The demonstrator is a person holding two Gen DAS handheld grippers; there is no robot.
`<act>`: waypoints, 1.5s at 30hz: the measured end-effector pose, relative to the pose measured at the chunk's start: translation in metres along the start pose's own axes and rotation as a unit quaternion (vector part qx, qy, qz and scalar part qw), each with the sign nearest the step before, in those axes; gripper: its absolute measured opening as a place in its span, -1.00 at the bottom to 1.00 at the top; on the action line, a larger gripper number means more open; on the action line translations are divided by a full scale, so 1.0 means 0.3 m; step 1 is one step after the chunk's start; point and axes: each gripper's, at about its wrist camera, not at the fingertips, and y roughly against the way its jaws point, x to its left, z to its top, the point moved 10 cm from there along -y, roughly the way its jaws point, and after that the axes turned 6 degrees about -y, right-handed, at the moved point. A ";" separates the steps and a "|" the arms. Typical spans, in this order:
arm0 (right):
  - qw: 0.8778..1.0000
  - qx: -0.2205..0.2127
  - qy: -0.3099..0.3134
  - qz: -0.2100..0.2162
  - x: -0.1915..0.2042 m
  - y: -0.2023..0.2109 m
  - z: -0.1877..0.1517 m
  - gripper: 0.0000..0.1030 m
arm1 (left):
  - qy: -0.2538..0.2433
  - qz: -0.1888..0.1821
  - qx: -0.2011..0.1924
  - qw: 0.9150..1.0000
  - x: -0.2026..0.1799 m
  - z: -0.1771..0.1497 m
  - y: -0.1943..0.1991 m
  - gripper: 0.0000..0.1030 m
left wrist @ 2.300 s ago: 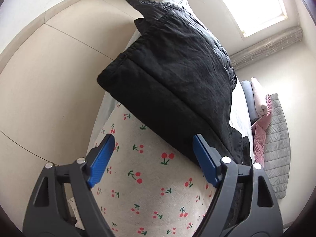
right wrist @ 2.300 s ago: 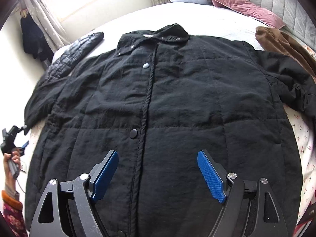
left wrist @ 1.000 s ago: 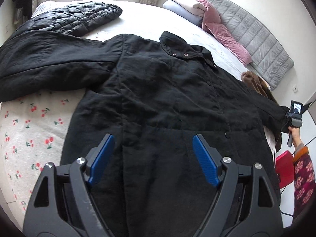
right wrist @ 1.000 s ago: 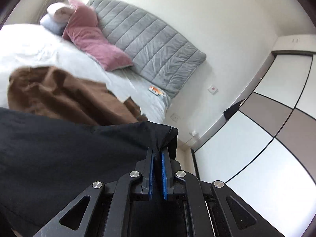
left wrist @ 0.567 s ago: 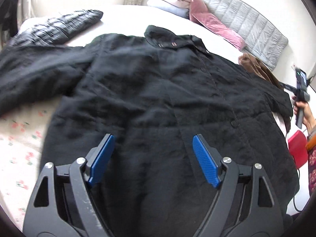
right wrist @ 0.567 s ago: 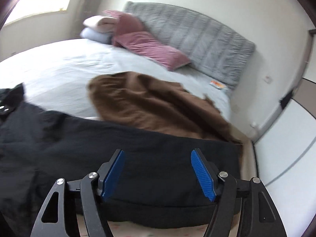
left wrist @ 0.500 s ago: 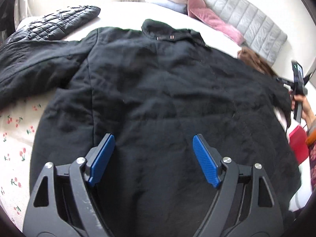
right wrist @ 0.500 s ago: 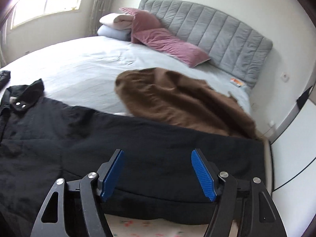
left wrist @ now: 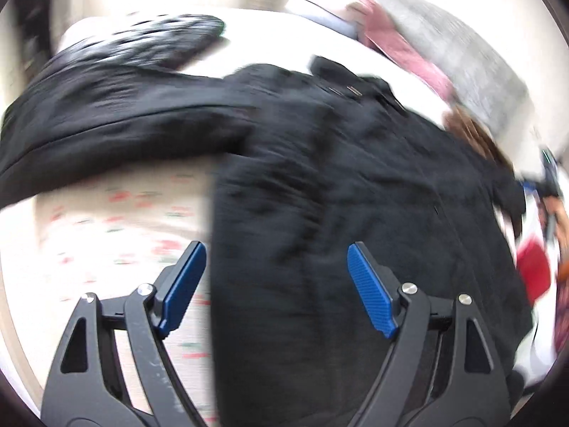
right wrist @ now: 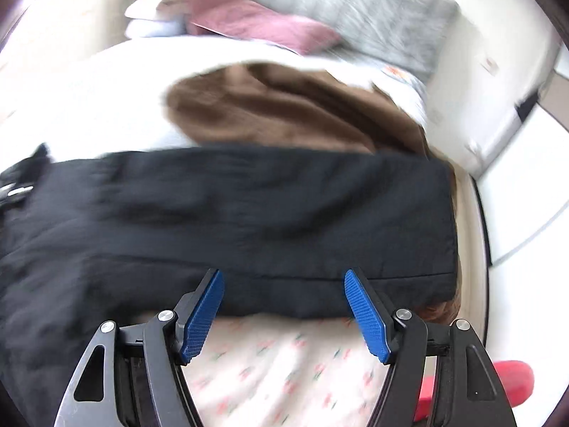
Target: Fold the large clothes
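Coat spread flat on the bed.
Both tools, left and right, gape released above it; right sleeve reaches the bed's right edge.

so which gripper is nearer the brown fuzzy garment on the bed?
Right. The right gripper faces the brown fuzzy garment just past the coat sleeve; the left gripper sits across the coat.

Bed w/ grey headboard (pink pillows), white walls, bright light.
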 end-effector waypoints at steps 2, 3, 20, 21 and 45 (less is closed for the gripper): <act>0.999 -0.003 0.003 0.045 0.104 0.116 -0.022 0.59 | 0.056 0.006 -0.008 0.998 0.107 0.018 0.027 0.59; 0.998 0.000 0.006 0.068 0.158 0.163 -0.042 0.60 | 0.084 0.009 -0.013 0.996 0.163 0.023 0.040 0.59; 0.965 0.060 0.090 0.239 0.861 0.304 -0.427 0.63 | 0.421 0.023 -0.130 0.897 0.829 -0.030 0.028 0.59; 0.965 0.073 0.092 0.236 0.873 0.287 -0.443 0.63 | 0.434 0.029 -0.145 0.889 0.855 -0.031 0.028 0.59; 0.964 0.093 0.043 0.247 0.811 0.197 -0.446 0.63 | 0.142 -0.017 -0.338 0.930 0.120 0.755 0.476 -0.88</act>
